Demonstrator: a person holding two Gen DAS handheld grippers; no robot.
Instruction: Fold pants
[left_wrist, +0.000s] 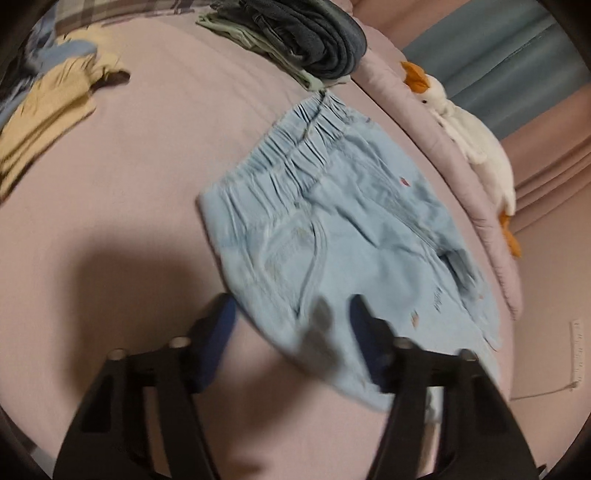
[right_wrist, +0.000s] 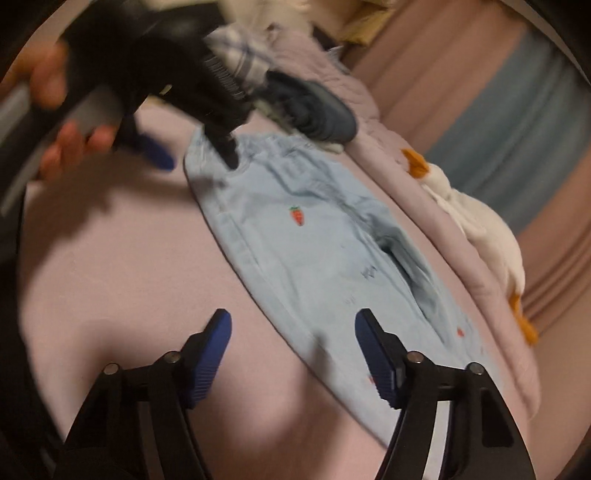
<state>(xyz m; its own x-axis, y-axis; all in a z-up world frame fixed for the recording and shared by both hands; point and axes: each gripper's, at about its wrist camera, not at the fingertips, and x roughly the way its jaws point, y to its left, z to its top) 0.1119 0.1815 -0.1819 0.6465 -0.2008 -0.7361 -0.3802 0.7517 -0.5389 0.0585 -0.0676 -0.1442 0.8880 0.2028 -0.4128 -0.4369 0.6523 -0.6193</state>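
Light blue pants (left_wrist: 332, 221) with a gathered waistband and small carrot prints lie flat on the pink bed sheet (left_wrist: 129, 184). My left gripper (left_wrist: 291, 314) hovers over their near edge, blue pads apart, with a blurred corner of fabric between the fingers and no pad pressing on it. From the right wrist view the same pants (right_wrist: 314, 258) stretch away diagonally. My right gripper (right_wrist: 293, 325) stands open over their near side edge. A hand holds the left gripper (right_wrist: 195, 158) at the waistband corner, its jaws apart.
A stack of folded dark and green clothes (left_wrist: 317, 40) sits just beyond the waistband. A yellow garment (left_wrist: 48, 107) lies far left. A white plush duck (left_wrist: 472, 140) rests on the rolled pink quilt (left_wrist: 417, 122) along the bed's right side, curtains behind.
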